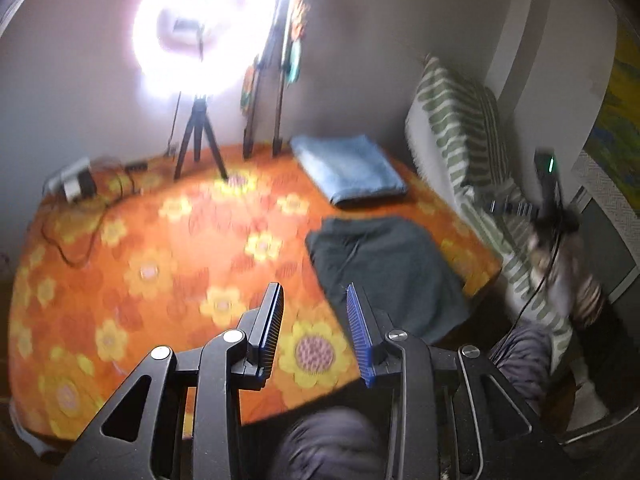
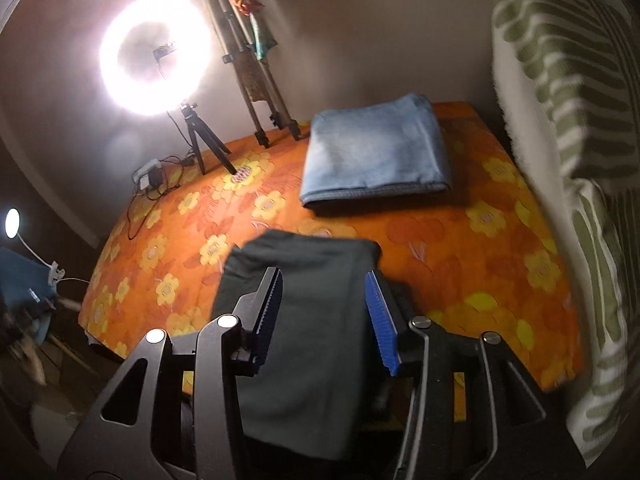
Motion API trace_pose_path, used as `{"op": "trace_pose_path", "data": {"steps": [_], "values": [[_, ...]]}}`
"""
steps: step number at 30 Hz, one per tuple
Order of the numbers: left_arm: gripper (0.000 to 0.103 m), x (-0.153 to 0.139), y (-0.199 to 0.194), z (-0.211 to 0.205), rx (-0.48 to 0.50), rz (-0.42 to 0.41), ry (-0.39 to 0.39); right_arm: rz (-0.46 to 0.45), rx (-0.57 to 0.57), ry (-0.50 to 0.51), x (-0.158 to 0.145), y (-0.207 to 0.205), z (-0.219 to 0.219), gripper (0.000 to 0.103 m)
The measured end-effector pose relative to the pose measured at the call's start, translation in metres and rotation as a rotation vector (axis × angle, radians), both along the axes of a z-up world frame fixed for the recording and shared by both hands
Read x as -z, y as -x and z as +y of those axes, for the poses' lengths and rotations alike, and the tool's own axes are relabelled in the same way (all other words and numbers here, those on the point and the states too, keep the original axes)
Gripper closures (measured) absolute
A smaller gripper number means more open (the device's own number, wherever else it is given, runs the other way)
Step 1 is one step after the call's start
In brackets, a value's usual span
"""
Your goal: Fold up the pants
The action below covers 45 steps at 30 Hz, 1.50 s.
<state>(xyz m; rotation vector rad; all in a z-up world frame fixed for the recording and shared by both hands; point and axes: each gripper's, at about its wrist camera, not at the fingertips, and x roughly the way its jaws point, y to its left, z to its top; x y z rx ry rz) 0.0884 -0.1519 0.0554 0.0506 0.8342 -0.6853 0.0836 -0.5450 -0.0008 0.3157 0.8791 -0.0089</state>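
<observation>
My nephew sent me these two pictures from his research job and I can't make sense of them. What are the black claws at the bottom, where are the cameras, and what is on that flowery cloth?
There is no robot here. A person holds a two-finger tool in each hand, and a wide-angle camera on each tool looks forward along its fingers. One picture comes from the left gripper, the other from the right gripper; the claws are their fingers.

Both look down at a surface under an orange flowered cloth. On it lie dark folded pants near the front edge and a folded light blue garment further back. A ring light on a small tripod stands at the back.

Both tools are open and hold nothing. The dark pants show between the right tool's fingers, but they only lie beneath it.
</observation>
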Motion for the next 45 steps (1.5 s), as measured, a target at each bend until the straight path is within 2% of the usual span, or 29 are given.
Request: {"op": "trace_pose_path", "data": {"steps": [3,5,9,13,17,20,22,25,30,34,40,45], "values": [[0.071,-0.018,-0.013,-0.010,-0.001,0.008,0.015,0.004,0.021,0.001,0.010,0.013,-0.005,0.046],[0.071,-0.021,-0.024,-0.022,0.005,0.022,0.022,0.006,0.036,-0.012,0.017,0.022,-0.011,0.044],[0.068,-0.015,-0.042,-0.049,0.025,0.033,-0.008,0.018,0.069,-0.049,0.035,0.025,-0.021,0.033],[0.068,-0.002,-0.058,-0.072,0.047,0.059,-0.028,0.029,0.096,-0.055,0.054,0.019,-0.028,0.029],[0.068,0.022,-0.073,-0.097,0.071,0.086,-0.065,0.054,0.092,-0.060,0.074,0.007,-0.030,0.028],[0.068,0.050,-0.086,-0.109,0.082,0.136,-0.064,0.071,0.066,-0.099,0.093,-0.001,-0.032,0.028],[0.066,0.071,-0.094,-0.112,0.074,0.179,-0.048,0.079,0.056,-0.127,0.105,-0.004,-0.033,0.027],[0.065,0.105,-0.103,-0.115,0.065,0.265,-0.007,0.109,0.031,-0.169,0.120,-0.009,-0.037,0.018],[0.065,0.150,-0.111,-0.116,0.033,0.344,0.042,0.138,0.020,-0.233,0.133,-0.013,-0.045,0.011],[0.065,0.166,-0.115,-0.115,0.012,0.356,0.067,0.160,0.014,-0.266,0.142,-0.020,-0.046,0.007],[0.065,0.182,-0.114,-0.120,0.021,0.344,0.065,0.193,0.014,-0.249,0.152,-0.020,-0.044,0.007],[0.065,0.194,-0.121,-0.125,0.021,0.367,0.076,0.241,0.007,-0.233,0.164,-0.027,-0.038,0.007]]}}
